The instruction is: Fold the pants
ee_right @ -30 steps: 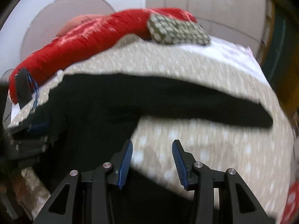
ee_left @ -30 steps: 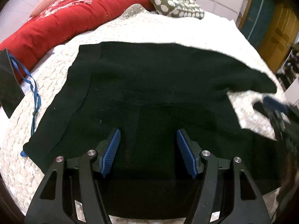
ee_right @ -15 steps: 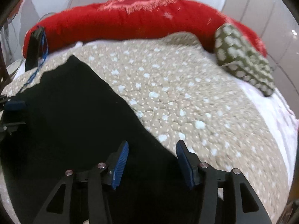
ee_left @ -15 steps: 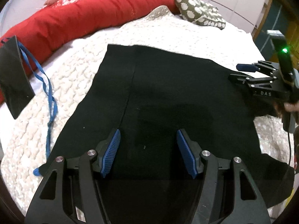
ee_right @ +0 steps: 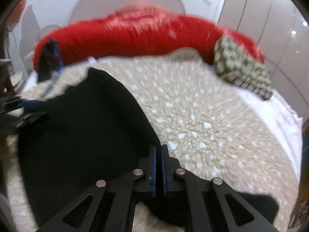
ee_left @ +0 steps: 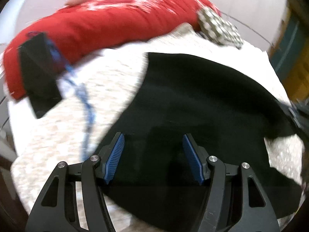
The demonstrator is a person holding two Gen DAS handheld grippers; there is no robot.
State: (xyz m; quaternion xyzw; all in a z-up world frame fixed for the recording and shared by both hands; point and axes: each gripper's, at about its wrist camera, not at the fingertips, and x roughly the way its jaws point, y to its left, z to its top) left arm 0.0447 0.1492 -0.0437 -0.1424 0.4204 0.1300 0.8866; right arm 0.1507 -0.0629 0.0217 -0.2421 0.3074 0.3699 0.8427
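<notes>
The black pants lie spread on a cream knit bedspread. My left gripper hovers over their near left part, open, with nothing between its blue pads. In the right wrist view the pants fill the left half. My right gripper is shut, its pads pinched together exactly on the pants' right edge, with black cloth running under the fingers. The left wrist view catches the right gripper as a blur at the pants' right border. The left gripper shows blurred at the far left.
A long red bolster and a green dotted cushion lie along the bed's far side. A black pouch with a blue strap rests at the left. A wooden door stands to the right. Both views are motion-blurred.
The right gripper's jaws went from wide apart to closed on the pants' right edge. Both cameras swung, and the left gripper drifted toward the pants' left side while staying open.
</notes>
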